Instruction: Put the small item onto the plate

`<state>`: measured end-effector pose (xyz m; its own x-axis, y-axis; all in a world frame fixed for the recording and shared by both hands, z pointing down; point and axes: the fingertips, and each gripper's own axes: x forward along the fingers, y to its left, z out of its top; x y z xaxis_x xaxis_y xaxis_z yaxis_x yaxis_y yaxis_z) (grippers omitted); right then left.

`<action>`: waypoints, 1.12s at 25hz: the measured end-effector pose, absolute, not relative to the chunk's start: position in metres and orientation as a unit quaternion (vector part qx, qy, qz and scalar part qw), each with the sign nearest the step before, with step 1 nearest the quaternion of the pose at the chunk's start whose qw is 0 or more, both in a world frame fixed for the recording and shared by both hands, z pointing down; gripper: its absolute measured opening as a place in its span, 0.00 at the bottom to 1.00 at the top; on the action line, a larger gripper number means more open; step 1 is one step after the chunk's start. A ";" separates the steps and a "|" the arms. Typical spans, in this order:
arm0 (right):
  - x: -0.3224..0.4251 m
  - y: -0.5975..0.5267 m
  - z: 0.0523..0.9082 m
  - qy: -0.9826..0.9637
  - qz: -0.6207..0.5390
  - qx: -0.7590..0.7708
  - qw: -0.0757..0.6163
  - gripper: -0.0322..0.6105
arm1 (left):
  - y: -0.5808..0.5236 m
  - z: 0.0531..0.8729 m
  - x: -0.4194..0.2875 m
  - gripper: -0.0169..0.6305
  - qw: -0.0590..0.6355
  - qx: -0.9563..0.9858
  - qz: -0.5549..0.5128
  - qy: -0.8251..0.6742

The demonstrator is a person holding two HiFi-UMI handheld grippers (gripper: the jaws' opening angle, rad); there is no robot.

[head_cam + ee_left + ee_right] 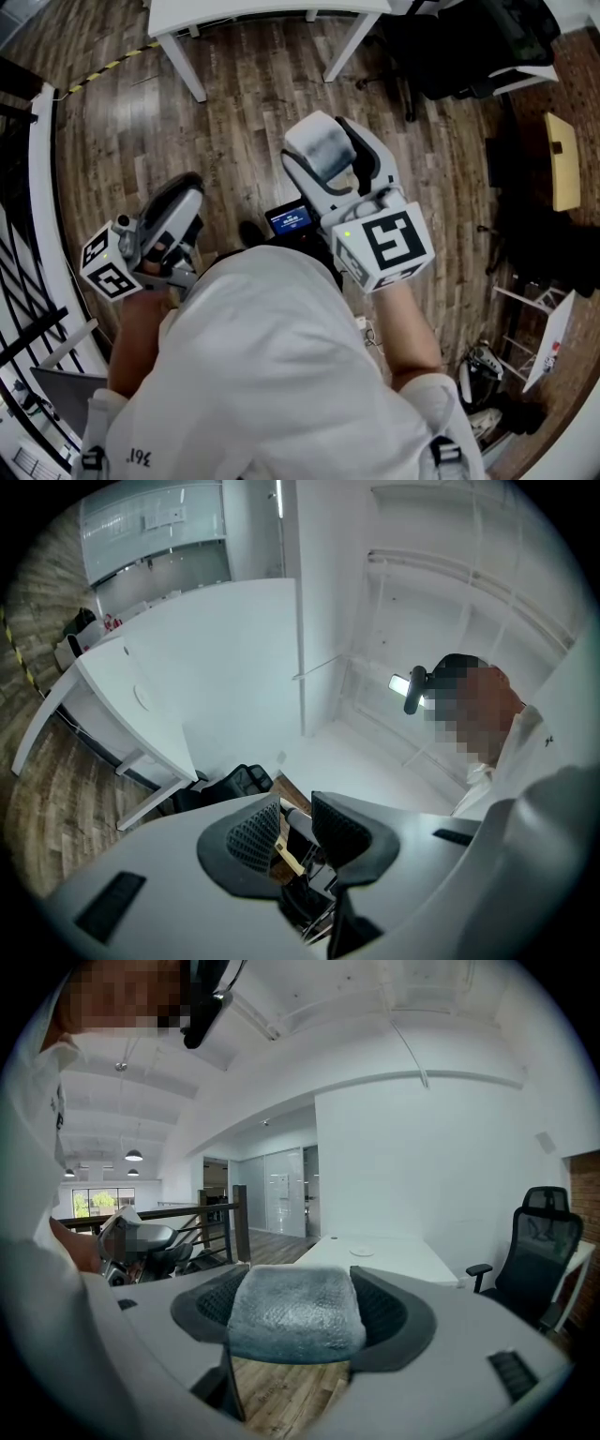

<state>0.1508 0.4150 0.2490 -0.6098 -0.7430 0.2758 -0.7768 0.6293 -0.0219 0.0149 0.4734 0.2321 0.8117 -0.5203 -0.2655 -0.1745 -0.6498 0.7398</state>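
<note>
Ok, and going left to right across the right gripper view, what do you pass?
Left gripper → item clamped between this gripper's jaws → table → chair

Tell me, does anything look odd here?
The right gripper clamps a grey bubble-wrapped bundle in mid-air above the wooden floor, not over any work surface. The left gripper is open and empty. Nothing looks spilled or broken.

A wooden floor (253, 103) carries a yellow-black tape strip (108, 66). A black office chair (536, 1241) stands beside a white worktop (403, 1262), well apart from a dark railing (216, 1213).
</note>
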 end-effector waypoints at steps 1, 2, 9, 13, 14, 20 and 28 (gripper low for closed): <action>0.150 0.414 0.250 -0.894 0.069 0.425 0.121 0.56 | 0.473 0.233 0.014 0.16 0.369 0.877 -0.234 -0.200; 0.149 0.413 0.250 -0.895 0.070 0.425 0.120 0.56 | 0.474 0.234 0.012 0.16 0.369 0.876 -0.234 -0.201; 0.127 0.405 0.254 -0.896 0.074 0.421 0.123 0.56 | 0.466 0.240 -0.001 0.16 0.379 0.874 -0.230 -0.202; 0.129 0.389 0.258 -0.896 0.076 0.419 0.125 0.56 | 0.449 0.247 0.009 0.16 0.387 0.872 -0.224 -0.199; 0.132 0.381 0.260 -0.895 0.079 0.420 0.125 0.56 | 0.442 0.250 0.013 0.16 0.389 0.871 -0.222 -0.199; 0.143 0.311 0.275 -0.901 0.097 0.405 0.121 0.56 | 0.378 0.256 0.028 0.16 0.394 0.867 -0.216 -0.215; 0.150 0.191 0.281 -0.921 0.102 0.358 0.120 0.56 | 0.265 0.250 0.045 0.16 0.379 0.859 -0.221 -0.264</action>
